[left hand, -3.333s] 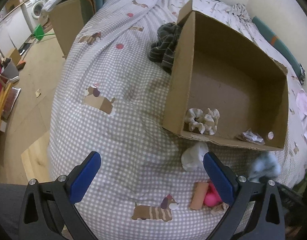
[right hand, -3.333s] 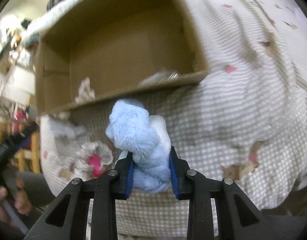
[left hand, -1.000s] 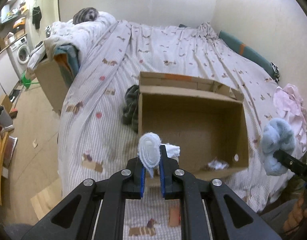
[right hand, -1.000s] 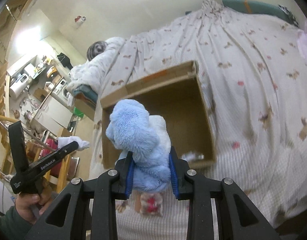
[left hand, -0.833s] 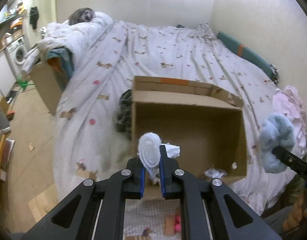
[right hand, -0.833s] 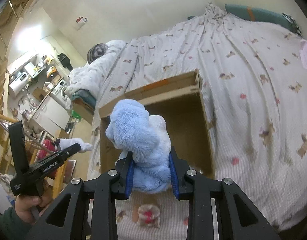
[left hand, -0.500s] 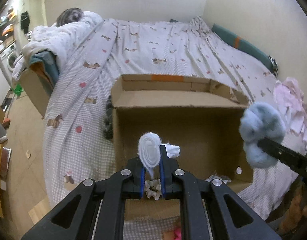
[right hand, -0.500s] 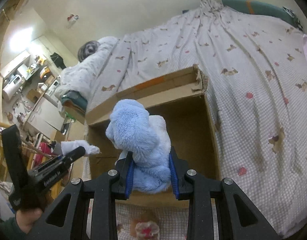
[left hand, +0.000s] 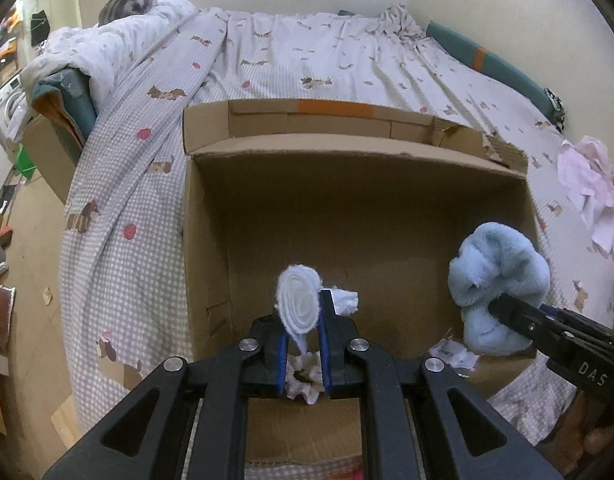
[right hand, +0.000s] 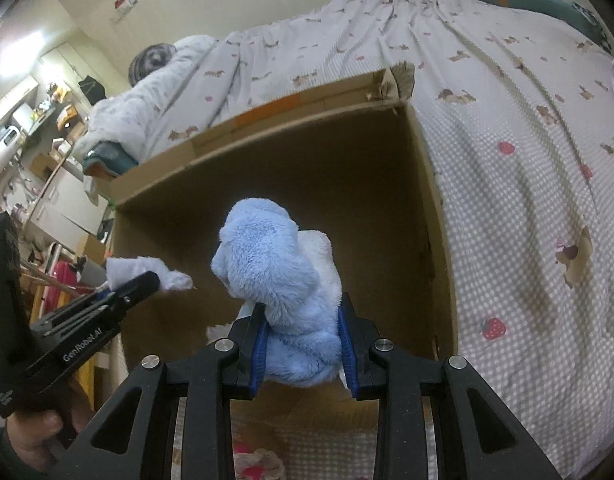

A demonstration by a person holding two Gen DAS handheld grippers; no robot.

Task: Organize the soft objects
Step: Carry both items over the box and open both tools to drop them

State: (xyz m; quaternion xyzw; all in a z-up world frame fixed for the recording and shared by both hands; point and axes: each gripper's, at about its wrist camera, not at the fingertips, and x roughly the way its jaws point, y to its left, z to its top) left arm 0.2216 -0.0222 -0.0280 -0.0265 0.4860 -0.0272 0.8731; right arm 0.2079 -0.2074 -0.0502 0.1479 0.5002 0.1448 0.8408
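An open cardboard box (left hand: pixel 211 240) lies on the bed; it also shows in the right wrist view (right hand: pixel 435 216). My left gripper (left hand: pixel 303 336) is shut on a white rolled cloth (left hand: pixel 299 304) and holds it above the box's near left part. My right gripper (right hand: pixel 303 340) is shut on a fluffy light-blue plush (right hand: pixel 279 280), held above the box's near right part; the plush also shows in the left wrist view (left hand: pixel 495 272). A cream scrunchie (left hand: pixel 303 380) and a crumpled white scrap (left hand: pixel 455 356) lie inside the box.
The bed has a checked cover (left hand: pixel 119 264) with dog prints. A pink garment (left hand: pixel 591 188) lies at the right. Another cardboard box (left hand: pixel 51 152) with bedding stands left of the bed. A pink and white item (right hand: pixel 255 464) lies on the cover before the box.
Both grippers have moved forward and now hang over the box. Each still holds its object. Earlier the left gripper was open above the bed.
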